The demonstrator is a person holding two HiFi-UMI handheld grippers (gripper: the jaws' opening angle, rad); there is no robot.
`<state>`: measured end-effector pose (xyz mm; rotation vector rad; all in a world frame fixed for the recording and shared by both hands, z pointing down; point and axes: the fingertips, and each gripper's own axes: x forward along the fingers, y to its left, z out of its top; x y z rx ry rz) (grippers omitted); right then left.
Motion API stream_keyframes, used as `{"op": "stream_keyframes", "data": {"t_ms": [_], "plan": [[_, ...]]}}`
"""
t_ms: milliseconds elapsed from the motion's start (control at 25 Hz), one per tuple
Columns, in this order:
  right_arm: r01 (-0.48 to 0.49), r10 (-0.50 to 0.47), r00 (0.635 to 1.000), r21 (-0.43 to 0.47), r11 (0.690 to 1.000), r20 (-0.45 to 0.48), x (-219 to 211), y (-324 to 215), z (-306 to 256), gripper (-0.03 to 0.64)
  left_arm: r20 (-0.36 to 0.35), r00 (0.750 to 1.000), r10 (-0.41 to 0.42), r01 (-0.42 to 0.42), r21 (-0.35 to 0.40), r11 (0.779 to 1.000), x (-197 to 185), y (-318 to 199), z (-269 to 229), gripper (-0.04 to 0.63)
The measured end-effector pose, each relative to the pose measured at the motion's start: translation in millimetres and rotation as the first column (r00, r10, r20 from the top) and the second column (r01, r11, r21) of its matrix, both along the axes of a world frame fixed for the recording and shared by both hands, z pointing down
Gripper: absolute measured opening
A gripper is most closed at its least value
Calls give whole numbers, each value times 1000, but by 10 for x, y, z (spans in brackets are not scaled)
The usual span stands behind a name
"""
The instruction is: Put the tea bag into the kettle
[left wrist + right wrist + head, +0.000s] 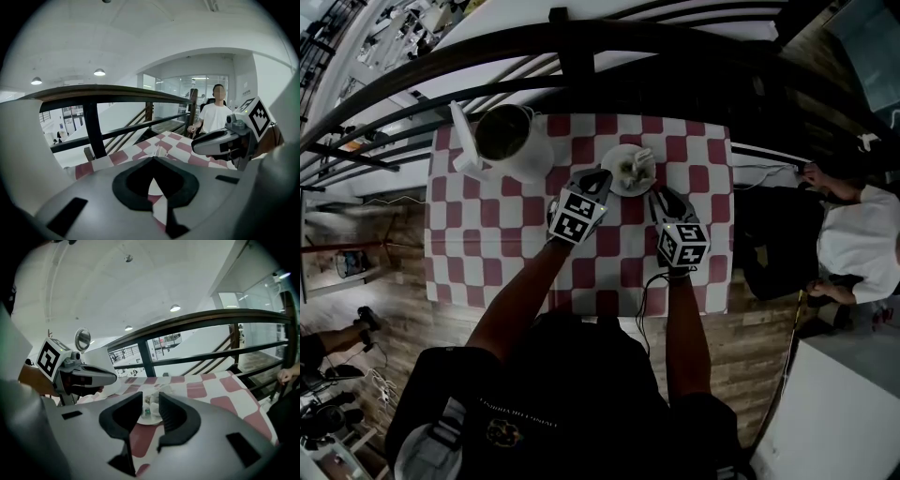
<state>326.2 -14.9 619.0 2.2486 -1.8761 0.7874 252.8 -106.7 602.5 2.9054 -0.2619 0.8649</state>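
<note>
Red-checked tablecloth [516,272] lies near dark railing [581,39] (wooden floor [389,300]).

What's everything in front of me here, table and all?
tablecloth: one, red and white checks, over the table
kettle: one, white, open top, back left
plate: one, white, small, back middle
tea bags: pale, count unclear, on the plate
railing: one, dark, behind the table
seated person: one, white shirt, right of the table
left hand-held gripper: grey, jaws together, empty
right hand-held gripper: grey, jaws apart, empty
</note>
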Motion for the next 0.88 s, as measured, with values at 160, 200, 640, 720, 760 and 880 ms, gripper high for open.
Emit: {"op": "stream_keyframes", "data": {"t_ms": [160,200,640,720,760,880], "plan": [[14,-13,1000,-42,999,8,-49,-10,130,114,13,1000,1,0,-27,1000,-4,45,104,-2],[17,-17,1000,-50,999,5,-25,-39,158,116,13,1000,1,-1,-30,1000,26,28,125,-2],[10,-12,1000,-132,991,-15,11,-230,439,141,36,999,10,-8,-64,998,110,-53,368,-2],[14,-15,1000,-150,989,-12,-23,-233,513,147,44,999,9,-5,-84,996,93,-23,444,0],[15,-17,1000,-156,988,-11,-24,-252,538,149,48,999,8,-3,-90,996,95,-26,468,-2],[15,-19,1000,-167,986,-18,-9,-310,587,150,55,998,12,-7,-82,997,111,-73,484,-2]]}}
